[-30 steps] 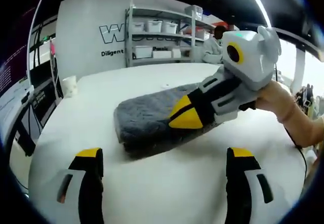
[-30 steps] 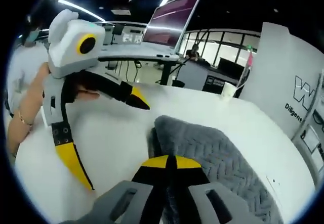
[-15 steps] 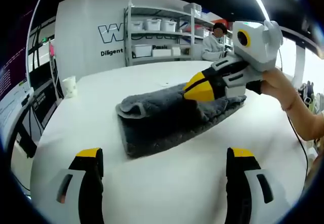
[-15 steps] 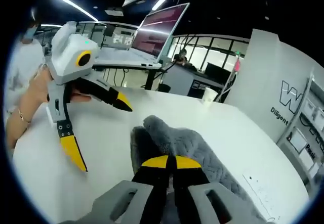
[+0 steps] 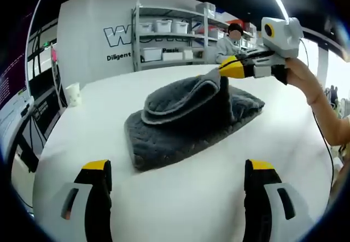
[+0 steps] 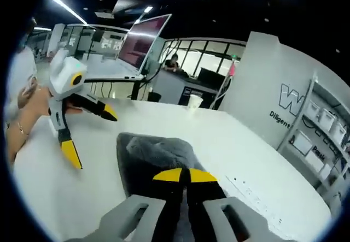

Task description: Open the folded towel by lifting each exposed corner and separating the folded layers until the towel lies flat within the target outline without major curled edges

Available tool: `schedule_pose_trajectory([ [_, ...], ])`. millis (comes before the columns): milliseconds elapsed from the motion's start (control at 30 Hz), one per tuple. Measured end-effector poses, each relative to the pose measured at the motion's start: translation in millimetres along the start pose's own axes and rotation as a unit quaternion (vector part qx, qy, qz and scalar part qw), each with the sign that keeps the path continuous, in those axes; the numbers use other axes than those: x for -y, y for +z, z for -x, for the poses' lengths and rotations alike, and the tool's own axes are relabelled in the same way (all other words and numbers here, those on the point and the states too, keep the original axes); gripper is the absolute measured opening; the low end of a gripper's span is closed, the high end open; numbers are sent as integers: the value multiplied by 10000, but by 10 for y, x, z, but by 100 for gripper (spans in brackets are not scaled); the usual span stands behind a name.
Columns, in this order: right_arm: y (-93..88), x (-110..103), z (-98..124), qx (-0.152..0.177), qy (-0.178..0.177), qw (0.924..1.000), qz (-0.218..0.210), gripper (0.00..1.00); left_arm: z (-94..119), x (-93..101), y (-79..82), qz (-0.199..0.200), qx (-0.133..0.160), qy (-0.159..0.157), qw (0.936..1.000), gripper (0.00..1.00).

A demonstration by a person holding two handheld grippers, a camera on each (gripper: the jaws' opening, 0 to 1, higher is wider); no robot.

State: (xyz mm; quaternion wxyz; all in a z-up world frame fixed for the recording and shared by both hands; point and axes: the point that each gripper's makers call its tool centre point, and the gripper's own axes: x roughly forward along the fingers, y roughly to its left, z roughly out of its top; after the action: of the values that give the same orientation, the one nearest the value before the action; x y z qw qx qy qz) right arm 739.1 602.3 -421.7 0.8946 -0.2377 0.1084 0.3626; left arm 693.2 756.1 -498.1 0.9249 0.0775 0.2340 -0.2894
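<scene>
Left gripper view showed my right gripper (image 5: pixel 227 69) clamped on the towel (image 5: pixel 186 124) corner, my left gripper (image 5: pixel 178 198) wide open and empty; peeling slowly seemed wisest.

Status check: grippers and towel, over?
Right gripper shut on towel top layer, raised. Left gripper open, clear of it. Towel part-folded. Paper cup off aside.

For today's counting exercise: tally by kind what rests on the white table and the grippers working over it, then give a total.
Towel: 1
Paper cup: 1
Grippers, left gripper and right gripper: 2
Total: 4
</scene>
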Motion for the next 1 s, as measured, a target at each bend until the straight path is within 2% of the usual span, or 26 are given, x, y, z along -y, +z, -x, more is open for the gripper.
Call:
schedule_pose_trajectory([
  [300, -69, 388, 389, 67, -520, 9982, -280, 0, -19, -12, -5, 14, -31, -13, 10000, 99],
  [467, -77, 573, 576, 246, -725, 9960, -461, 0, -26, 0, -18, -2, -59, -11, 10000, 99],
  [500, -108, 662, 650, 229, -897, 9945, -483, 0, -23, 17, -20, -41, -75, 3, 10000, 99],
  [633, -161, 799, 792, 215, -1130, 9921, -504, 0, -42, 27, -18, -69, -106, -51, 9999, 99],
  [733, -216, 952, 988, 237, -1367, 9888, -550, 0, -42, 29, -46, -109, -175, -51, 9998, 99],
  [1000, -315, 1162, 1390, 185, -1797, 9827, -416, 0, -47, -18, -48, -57, -187, 8, 9998, 99],
])
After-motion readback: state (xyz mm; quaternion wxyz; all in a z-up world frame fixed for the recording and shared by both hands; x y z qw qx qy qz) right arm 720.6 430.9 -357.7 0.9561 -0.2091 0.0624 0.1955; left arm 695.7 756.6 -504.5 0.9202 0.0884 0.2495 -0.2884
